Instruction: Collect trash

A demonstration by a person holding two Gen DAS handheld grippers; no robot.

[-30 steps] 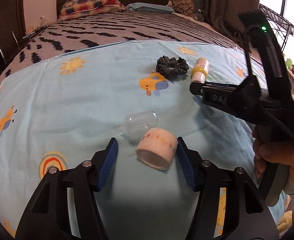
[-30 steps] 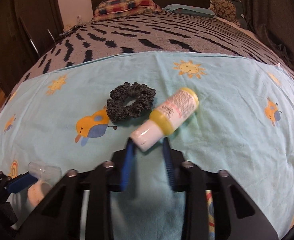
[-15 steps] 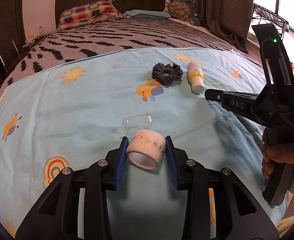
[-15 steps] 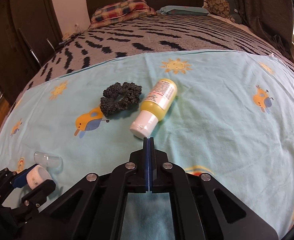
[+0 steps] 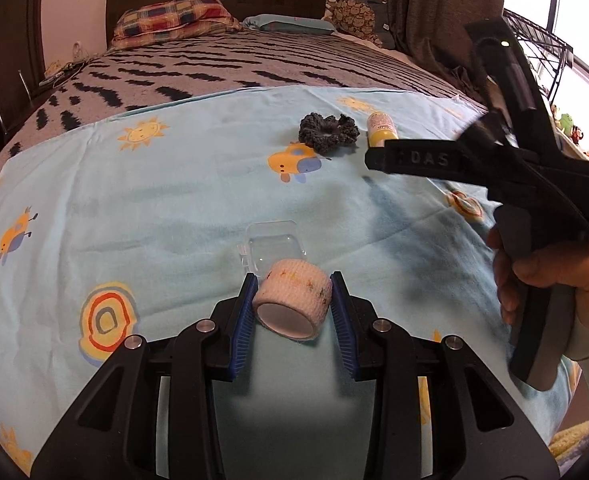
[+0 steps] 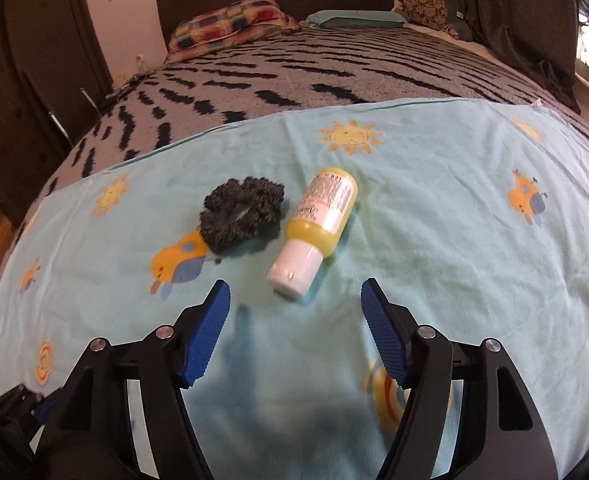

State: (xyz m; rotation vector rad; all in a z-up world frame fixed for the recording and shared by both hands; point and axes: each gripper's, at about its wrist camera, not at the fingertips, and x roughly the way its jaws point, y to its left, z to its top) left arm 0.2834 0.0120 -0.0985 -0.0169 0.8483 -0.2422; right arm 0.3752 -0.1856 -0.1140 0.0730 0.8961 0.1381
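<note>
My left gripper (image 5: 293, 305) is shut on a cream bandage roll (image 5: 293, 303) and holds it just above the light blue blanket (image 5: 142, 208). A clear plastic case (image 5: 272, 249) lies on the blanket right behind the roll. My right gripper (image 6: 294, 308) is open and empty; a yellow bottle with a white cap (image 6: 316, 225) lies just ahead of its fingertips, cap toward me. A dark grey scrunchie (image 6: 241, 211) lies left of the bottle. The right gripper also shows in the left wrist view (image 5: 378, 156), with the bottle (image 5: 380, 130) and scrunchie (image 5: 328, 130) beyond it.
The blanket covers the near part of a bed with a striped grey cover (image 5: 222, 64). Pillows (image 5: 174, 20) lie against the dark headboard. A curtain (image 5: 438, 12) and a wire rack (image 5: 542, 48) stand at the right. Dark furniture (image 6: 34, 80) stands at the left.
My left gripper has closed on the bandage roll and lifted it slightly. My right gripper shut, pulled back from the bottle, then opened wide again.
</note>
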